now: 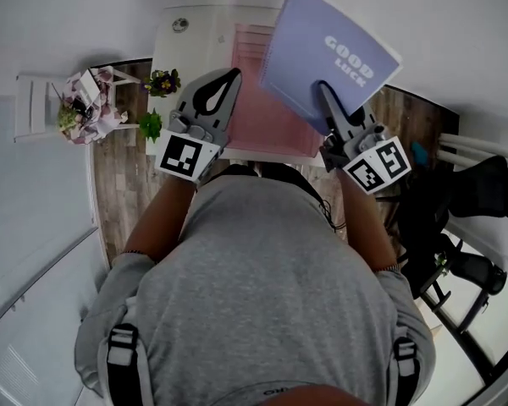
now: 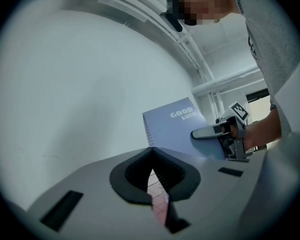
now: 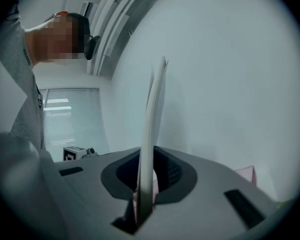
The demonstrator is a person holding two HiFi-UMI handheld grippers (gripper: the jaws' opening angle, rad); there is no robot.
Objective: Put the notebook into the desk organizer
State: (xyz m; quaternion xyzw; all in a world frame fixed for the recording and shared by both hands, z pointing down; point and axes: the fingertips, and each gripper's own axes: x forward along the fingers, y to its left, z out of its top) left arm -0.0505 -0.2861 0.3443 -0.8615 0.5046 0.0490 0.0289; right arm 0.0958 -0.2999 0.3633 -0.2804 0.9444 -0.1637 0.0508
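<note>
Notebook (image 1: 326,53) held up at far right, its near edge pinched by the right gripper (image 1: 325,90), over the right side of the pink desk organizer (image 1: 262,125). Left gripper (image 1: 229,78) jaws pressed together, empty, at organizer's left edge. Organizer compartments can't be made out.

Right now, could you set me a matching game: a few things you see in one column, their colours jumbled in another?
Things:
1. notebook
2. desk organizer
3. shirt
4. table

Colours:
a. grey
b. white
c. pale blue-violet
d. pink

Pairs: 1-c, 2-d, 3-a, 4-b
</note>
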